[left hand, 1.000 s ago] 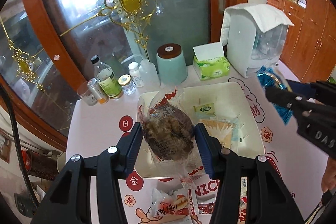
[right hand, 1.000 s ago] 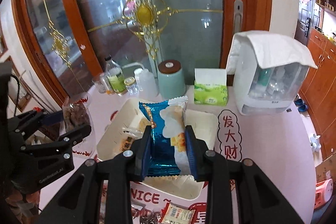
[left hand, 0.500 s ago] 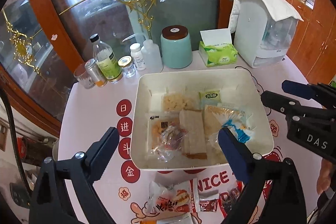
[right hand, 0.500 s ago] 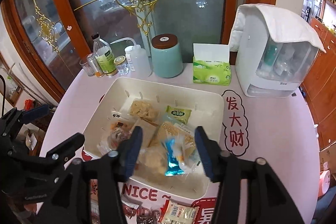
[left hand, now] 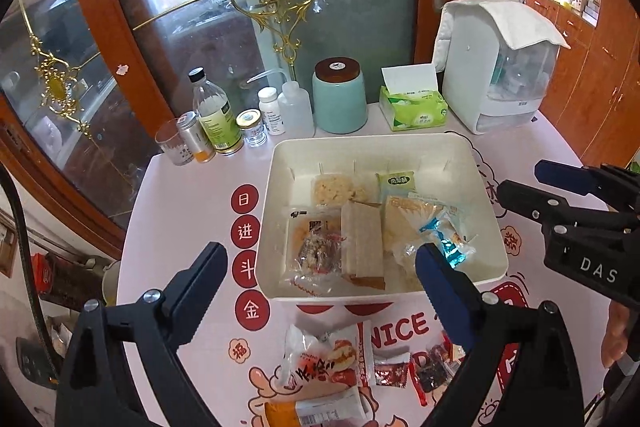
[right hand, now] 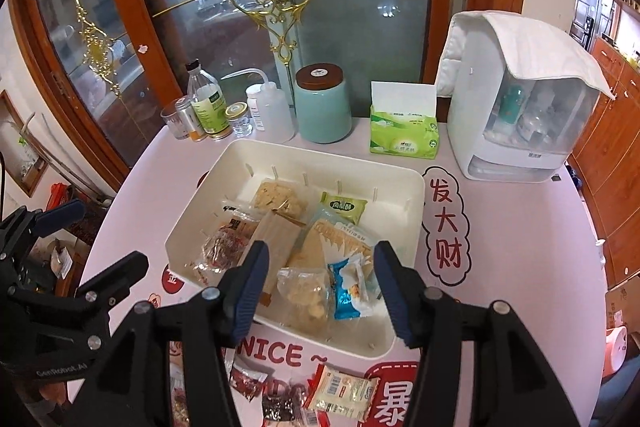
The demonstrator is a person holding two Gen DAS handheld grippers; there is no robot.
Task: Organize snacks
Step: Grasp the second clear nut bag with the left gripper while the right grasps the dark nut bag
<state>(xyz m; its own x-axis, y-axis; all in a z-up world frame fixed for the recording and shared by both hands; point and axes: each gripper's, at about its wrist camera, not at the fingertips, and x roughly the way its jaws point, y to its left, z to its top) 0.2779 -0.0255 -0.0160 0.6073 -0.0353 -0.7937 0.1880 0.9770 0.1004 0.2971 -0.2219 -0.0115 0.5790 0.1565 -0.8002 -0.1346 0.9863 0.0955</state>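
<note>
A white tray [left hand: 280, 163] [right hand: 416, 187] on the pink table holds several wrapped snacks, among them a clear bag with a dark cake [left hand: 316, 255] [right hand: 220, 247] and a blue packet [left hand: 444, 239] [right hand: 350, 287]. My left gripper [left hand: 320, 275] is open and empty above the tray's near edge. My right gripper [right hand: 320, 279] is open and empty above the tray's near right part; it also shows at the right of the left wrist view [left hand: 560, 195]. More snack packets [left hand: 324, 359] [right hand: 344, 391] lie on the table in front of the tray.
Behind the tray stand bottles and jars [left hand: 216, 119], a teal canister [left hand: 340, 99], a green tissue box [left hand: 414, 107] and a white appliance under a cloth [left hand: 496, 67]. A glass door with gold ornament is behind the table.
Both grippers have opened. The left let go of the dark cake bag and the right let go of the blue packet; both now lie in the tray. Both grippers drew back and up.
</note>
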